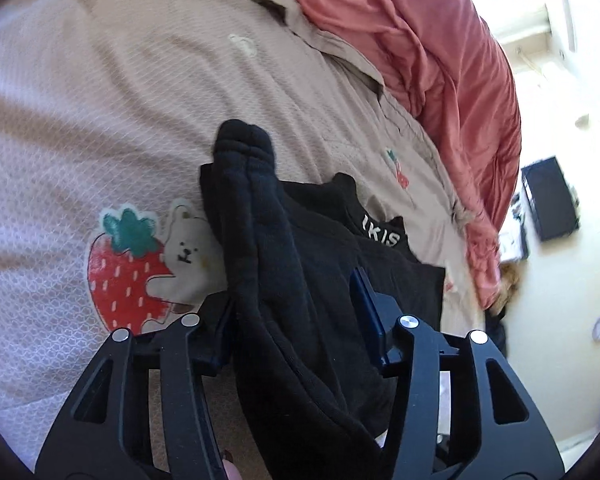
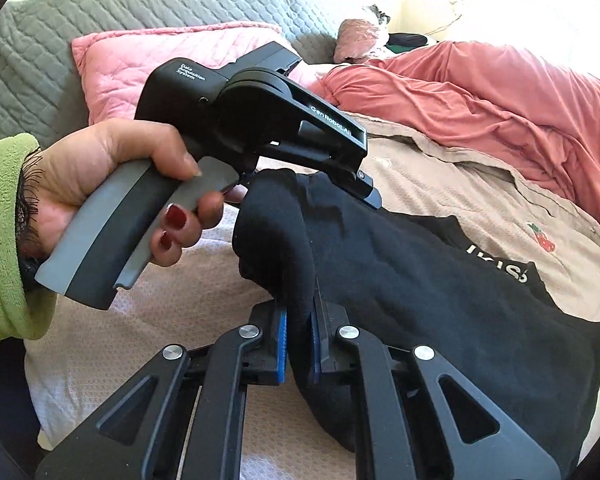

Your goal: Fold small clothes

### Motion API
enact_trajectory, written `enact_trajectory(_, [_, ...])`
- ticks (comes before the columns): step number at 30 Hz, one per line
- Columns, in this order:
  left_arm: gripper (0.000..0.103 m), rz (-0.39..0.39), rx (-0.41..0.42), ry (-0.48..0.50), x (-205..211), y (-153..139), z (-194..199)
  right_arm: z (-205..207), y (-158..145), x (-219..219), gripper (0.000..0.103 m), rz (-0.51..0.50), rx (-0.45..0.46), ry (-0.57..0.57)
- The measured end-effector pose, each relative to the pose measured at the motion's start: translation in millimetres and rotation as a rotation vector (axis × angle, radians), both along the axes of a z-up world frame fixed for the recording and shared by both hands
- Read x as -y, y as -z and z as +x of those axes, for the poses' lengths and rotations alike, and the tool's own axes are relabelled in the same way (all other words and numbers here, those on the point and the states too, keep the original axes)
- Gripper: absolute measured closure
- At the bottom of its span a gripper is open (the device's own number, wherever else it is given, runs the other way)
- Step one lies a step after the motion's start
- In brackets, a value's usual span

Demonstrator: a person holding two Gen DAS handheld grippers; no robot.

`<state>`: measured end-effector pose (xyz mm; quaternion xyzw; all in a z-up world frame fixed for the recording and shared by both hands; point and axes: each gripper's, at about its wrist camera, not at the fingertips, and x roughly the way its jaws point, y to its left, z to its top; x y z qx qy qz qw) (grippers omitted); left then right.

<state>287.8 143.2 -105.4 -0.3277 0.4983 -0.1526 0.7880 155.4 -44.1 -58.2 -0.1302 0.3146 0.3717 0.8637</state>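
A small black garment (image 1: 300, 272) with white letters on its collar (image 1: 380, 232) lies on the bed, one edge lifted into a thick fold. My left gripper (image 1: 296, 320) stands wide open around that fold, the cloth draped loosely between its fingers. My right gripper (image 2: 299, 344) is shut on the fold of the black garment (image 2: 420, 288), blue pads (image 2: 282, 344) pressing both sides. In the right wrist view the left gripper's body (image 2: 260, 120) hangs over the garment, held by a hand in a green sleeve.
The garment rests on a beige bedspread (image 1: 160, 92) with a strawberry and bear print (image 1: 140, 268). A rumpled coral blanket (image 1: 420, 40) lies beyond it. A pink pillow (image 2: 140, 68) and a grey quilted pillow (image 2: 80, 12) sit at the bed head. The bed edge and floor (image 1: 560, 280) are at right.
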Motion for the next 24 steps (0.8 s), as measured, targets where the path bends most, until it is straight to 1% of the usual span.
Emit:
enact_trajectory(1, [0.072,0.021,0.001,0.005,3,-2,1,-1,0,1,0.095,0.000,0.002,0.003])
enact_trajectory(3, [0.090,0.059,-0.014,0.004,6,-4,3,0,0,3,0.095,0.004,0.001,0.007])
enact_trajectory(5, [0.093,0.063,-0.034,-0.012,5,-3,4,0,1,3,0.095,0.002,-0.002,0.012])
enact_trajectory(8, [0.095,0.065,-0.015,-0.019,11,-12,1,-2,-1,7,0.095,0.009,0.004,0.020])
enact_trajectory(11, [0.096,0.065,0.029,0.002,27,-32,0,-4,-8,18,0.095,0.027,0.018,0.042])
enact_trajectory(13, [0.096,0.079,0.052,0.019,40,-45,1,-5,-16,32,0.095,0.049,0.030,0.070])
enact_trajectory(15, [0.096,0.122,0.084,0.056,62,-61,3,-4,-23,46,0.095,0.077,0.027,0.098])
enact_trajectory(19, [0.096,0.138,0.110,0.118,107,-80,11,-3,-38,88,0.095,0.137,0.034,0.184])
enact_trajectory(24, [0.096,0.182,0.120,0.183,171,-92,19,-8,-46,132,0.095,0.135,0.061,0.255])
